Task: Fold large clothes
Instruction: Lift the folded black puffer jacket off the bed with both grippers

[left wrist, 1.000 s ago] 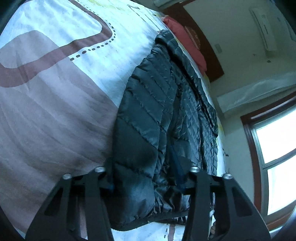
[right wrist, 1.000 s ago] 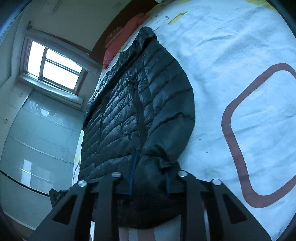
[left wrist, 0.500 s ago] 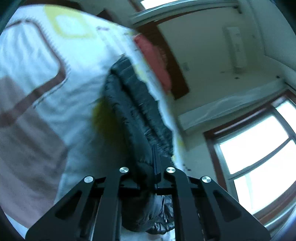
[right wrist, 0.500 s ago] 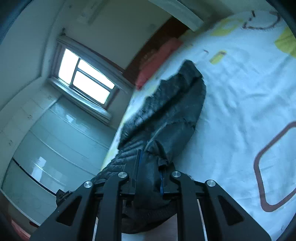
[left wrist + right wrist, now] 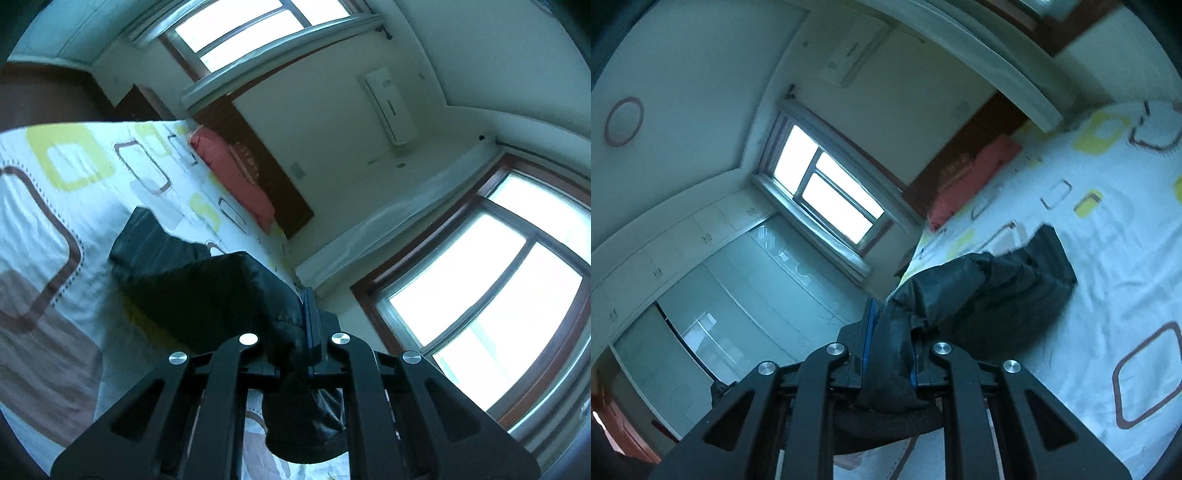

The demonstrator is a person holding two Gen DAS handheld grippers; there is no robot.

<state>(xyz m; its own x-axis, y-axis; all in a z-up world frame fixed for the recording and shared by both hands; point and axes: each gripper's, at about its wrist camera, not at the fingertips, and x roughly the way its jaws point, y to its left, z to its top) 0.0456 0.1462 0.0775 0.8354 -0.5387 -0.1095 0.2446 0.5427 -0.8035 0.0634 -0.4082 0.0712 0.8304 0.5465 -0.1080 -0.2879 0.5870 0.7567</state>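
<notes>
Dark puffer jacket [image 5: 207,288] half off the bed, near end bunched up and raised, far end with the collar lying on the patterned bedsheet [image 5: 48,229]. Left gripper [image 5: 295,332] clamped tight on one corner of the near hem, fabric squeezed between the pads and a lump hanging below. Right gripper [image 5: 890,343] same deal, pinched shut on the other near corner of the jacket [image 5: 990,295], hem edge drooping under the jaws. Both pointing roughly level across the bed, slightly rolled, so lots of wall and ceiling in view.

Further out: red pillow [image 5: 236,177] at the far end against a dark wooden headboard [image 5: 273,177], wall air conditioner [image 5: 391,107] above it, bright window [image 5: 487,280] off to the right, glassy wardrobe doors [image 5: 738,295] below the window in the right wrist view. Raised jacket blocks part of the sheet behind it.
</notes>
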